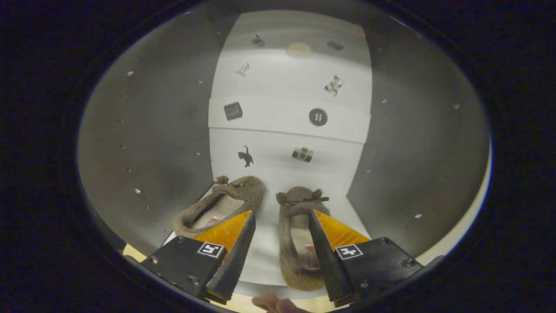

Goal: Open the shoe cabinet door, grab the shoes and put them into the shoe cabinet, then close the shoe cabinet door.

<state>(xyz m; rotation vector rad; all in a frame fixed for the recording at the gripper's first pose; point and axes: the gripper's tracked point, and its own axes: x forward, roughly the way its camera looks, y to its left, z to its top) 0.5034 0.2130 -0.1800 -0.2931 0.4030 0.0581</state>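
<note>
Looking into the shoe cabinet (143, 143), I find my fingers (230, 256) spread apart and grasping nothing; the gripper (281, 256) points at the white shelf (265, 256) between the two shoes.

Hidden or unclear: my left finger covers the heel end of the left shoe (226, 200), and my right finger (325, 256) overlaps the right side of the right shoe (297, 234). Whether either finger touches a shoe, I cannot tell. A small red-and-white label inside each shoe is too small to make out. A fingertip (271, 302) of a person shows at the front edge of the shelf, cut off below. The cabinet's grey side walls fall into shadow, with only rows of small holes and studs visible.

The shoes: brown, fuzzy slippers with pale lining and a small tie at the toe. Both lie on the shelf inside the cabinet, toes toward the white back panel (291, 104), which carries small dark pictures. The left shoe is angled; the right one lies straight.
</note>
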